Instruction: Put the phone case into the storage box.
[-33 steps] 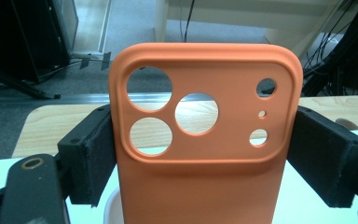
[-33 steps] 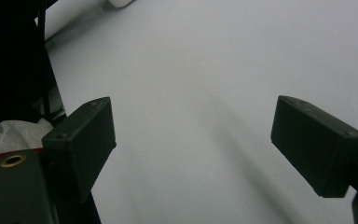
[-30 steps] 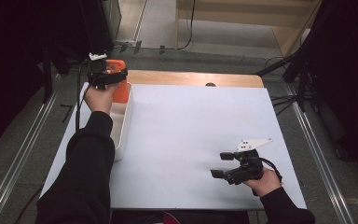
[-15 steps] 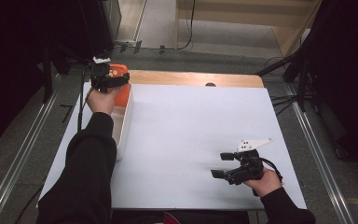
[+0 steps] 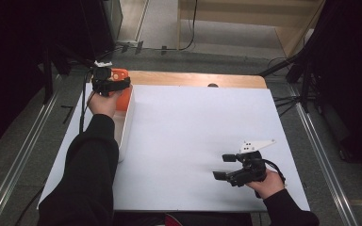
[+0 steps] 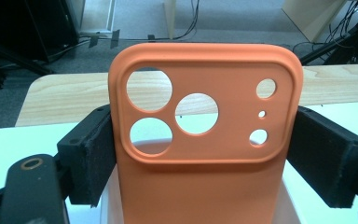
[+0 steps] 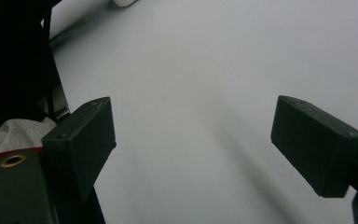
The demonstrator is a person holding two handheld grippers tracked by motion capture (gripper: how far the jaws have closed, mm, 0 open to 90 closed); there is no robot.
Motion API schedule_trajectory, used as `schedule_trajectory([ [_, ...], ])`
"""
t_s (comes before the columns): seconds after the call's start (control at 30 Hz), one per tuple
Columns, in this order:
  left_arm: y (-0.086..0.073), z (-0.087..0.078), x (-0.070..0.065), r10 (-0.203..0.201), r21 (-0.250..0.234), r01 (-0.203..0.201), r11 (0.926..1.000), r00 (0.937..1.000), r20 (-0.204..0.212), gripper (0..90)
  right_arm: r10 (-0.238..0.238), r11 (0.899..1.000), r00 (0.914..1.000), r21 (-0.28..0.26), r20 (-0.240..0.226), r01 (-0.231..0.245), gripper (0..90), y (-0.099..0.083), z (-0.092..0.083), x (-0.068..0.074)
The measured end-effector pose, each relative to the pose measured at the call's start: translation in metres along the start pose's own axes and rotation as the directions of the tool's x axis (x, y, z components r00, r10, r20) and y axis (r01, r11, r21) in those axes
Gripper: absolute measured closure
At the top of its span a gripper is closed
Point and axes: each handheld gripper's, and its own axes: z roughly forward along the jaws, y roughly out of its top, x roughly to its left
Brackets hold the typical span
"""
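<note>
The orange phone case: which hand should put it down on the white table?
Left, probably. The left tool already clamps the orange phone case by its sides over the white tray; the right tool is open and far off.

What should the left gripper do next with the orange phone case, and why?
Probably carry the orange phone case toward the open white table: the left gripper clamps it by its sides above the white bin, and the right gripper waits open.

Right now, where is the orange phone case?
The orange phone case sits between the left gripper's pads, at the table's far left in the high view, above the white bin.
</note>
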Motion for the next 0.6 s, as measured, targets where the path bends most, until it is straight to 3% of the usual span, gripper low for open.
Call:
schedule_trajectory([
  [0.6, -0.0029, 0.0043, -0.0033, 0.003, 0.028, -0.002, 0.9996, 0.9996, -0.027, 15.2, 0.0, 1.0, 1.0, -0.007, -0.003, 0.0, 12.7, -0.0001, -0.0007, 0.0005],
])
